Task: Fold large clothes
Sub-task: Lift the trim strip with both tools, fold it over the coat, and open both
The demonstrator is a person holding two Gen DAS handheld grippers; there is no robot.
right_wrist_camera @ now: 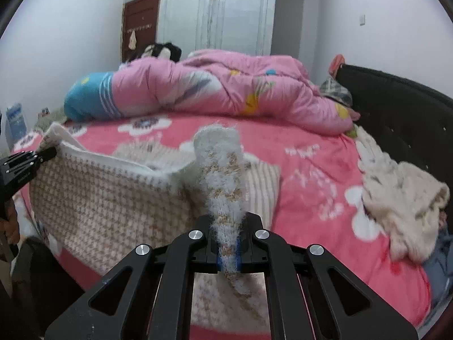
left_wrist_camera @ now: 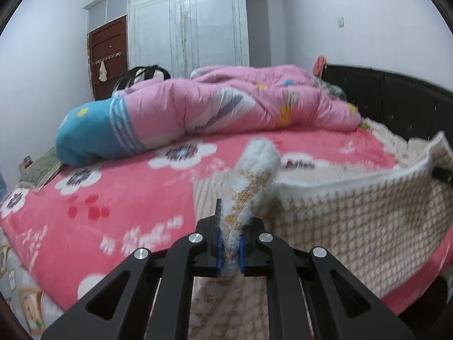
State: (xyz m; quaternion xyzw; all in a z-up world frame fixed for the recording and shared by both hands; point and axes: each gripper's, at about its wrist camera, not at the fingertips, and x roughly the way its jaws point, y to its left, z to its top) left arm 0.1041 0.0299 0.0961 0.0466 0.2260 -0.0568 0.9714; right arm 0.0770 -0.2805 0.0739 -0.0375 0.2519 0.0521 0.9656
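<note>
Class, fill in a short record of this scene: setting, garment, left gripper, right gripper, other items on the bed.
setting: bed with pink floral cover
garment: checked knit, lifted by one edge
left gripper: shut on knit
right gripper: shut on knit
other items: pink quilt, cream clothes near headboard

Each hand-held gripper (left_wrist_camera: 230, 250): black linkage arms, silver screws, blue pads (right_wrist_camera: 237, 250)

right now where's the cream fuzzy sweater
In the right wrist view the cream fuzzy sweater lies crumpled at the right edge of the pink flowered bedspread, below the black headboard, apart from the houndstooth knit.
</note>
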